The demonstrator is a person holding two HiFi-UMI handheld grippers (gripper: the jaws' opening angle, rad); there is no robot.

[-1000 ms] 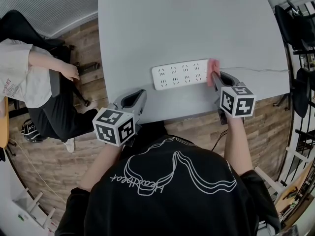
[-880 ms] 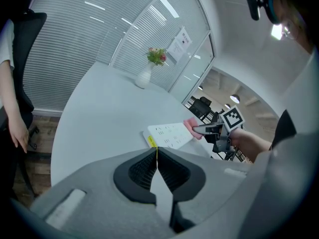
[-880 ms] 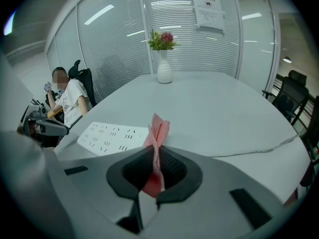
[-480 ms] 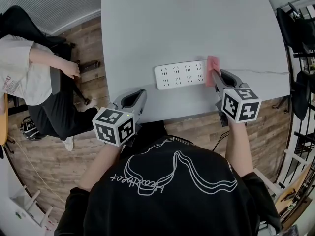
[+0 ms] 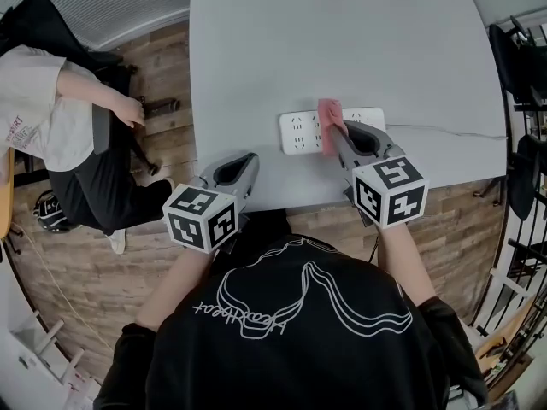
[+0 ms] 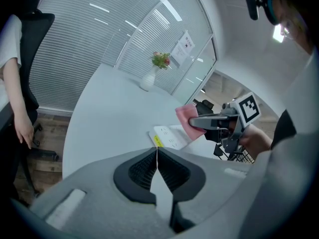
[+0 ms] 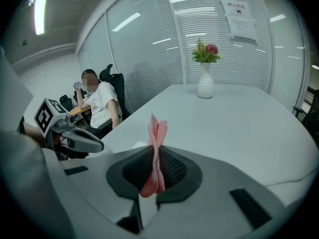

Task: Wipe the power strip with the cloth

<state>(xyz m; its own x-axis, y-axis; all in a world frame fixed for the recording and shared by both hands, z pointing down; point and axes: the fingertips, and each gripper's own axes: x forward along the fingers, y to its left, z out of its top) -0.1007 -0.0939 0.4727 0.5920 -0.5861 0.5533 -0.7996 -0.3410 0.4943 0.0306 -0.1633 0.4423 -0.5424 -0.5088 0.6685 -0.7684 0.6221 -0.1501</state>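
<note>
Right gripper [image 5: 335, 133]: jaws clamped on the folded pink cloth [image 5: 329, 116], whose upper edge sticks out past the tips. The right forearm reaches forward from the torso, with the gripper angled slightly leftward and its marker cube nearest the person.

The cloth sits on the white power strip [image 5: 299, 132], about mid-length. The strip lies crosswise directly under the tips, on the grey table [image 5: 342, 41].

Left gripper [image 5: 246, 159]: jaws pressed together with nothing between them. It is parked low at the table's near edge, and the strip's left end lies just ahead and to its right, not touching. The left forearm is bent in close to the body.

A vase of flowers [image 7: 205, 83] stands far ahead of the right gripper.
</note>
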